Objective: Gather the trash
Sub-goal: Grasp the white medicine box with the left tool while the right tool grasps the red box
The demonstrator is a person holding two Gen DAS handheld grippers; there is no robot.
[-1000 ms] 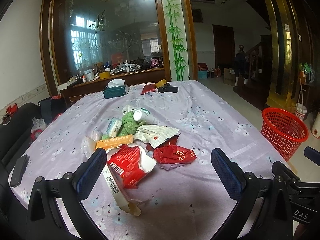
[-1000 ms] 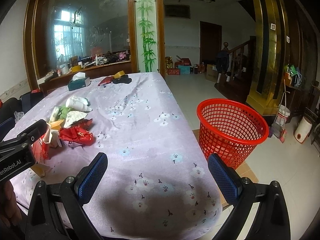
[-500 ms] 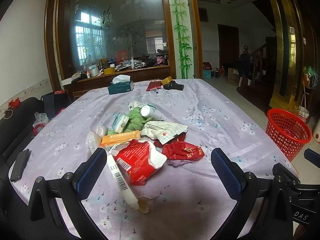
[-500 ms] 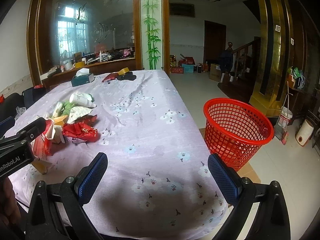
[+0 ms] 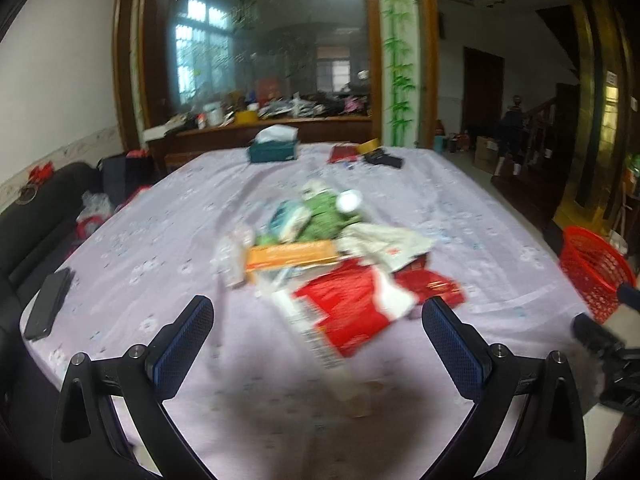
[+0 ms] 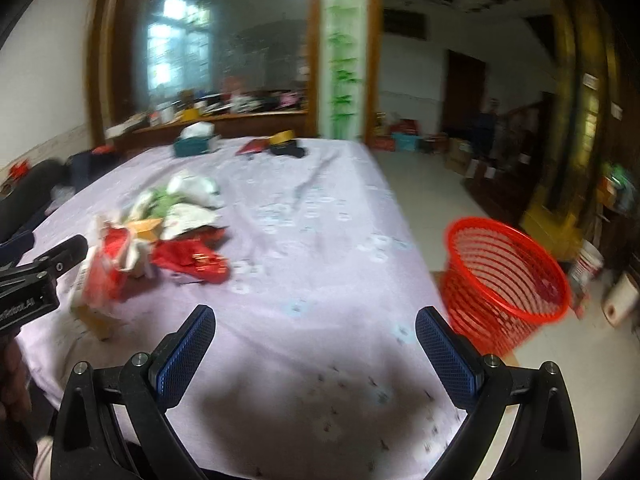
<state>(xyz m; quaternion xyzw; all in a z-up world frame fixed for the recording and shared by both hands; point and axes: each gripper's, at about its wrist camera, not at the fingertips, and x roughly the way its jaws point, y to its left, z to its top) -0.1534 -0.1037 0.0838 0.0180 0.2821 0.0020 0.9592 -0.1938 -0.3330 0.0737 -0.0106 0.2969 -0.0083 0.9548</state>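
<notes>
A: Tablecloth (image 5: 168, 216)?
B: Pale lilac, small white flower print.
A: Basket (image 6: 508, 276)?
B: Red-orange mesh.
A: Trash pile?
B: Red wrapper (image 5: 352, 312) with white patch and barcode strip, orange box (image 5: 292, 254), green bag (image 5: 324, 216).
A: Gripper pads (image 5: 184, 344)?
B: Blue, textured, on black arms.
A: Tissue box (image 5: 274, 151)?
B: Teal, white tissue.

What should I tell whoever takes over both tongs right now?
Left tongs: open, empty, above the table's near edge, facing the trash pile.
Right tongs: open, empty, over bare tablecloth, to the right of the pile.
Pile sits mid-table: red wrapper nearest, orange box, green packet behind.
Red basket stands on the floor off the table's right side; what shows of its inside looks empty.
Done: nothing collected so far as visible.
Left: pick up every piece, drop it in the basket.
</notes>
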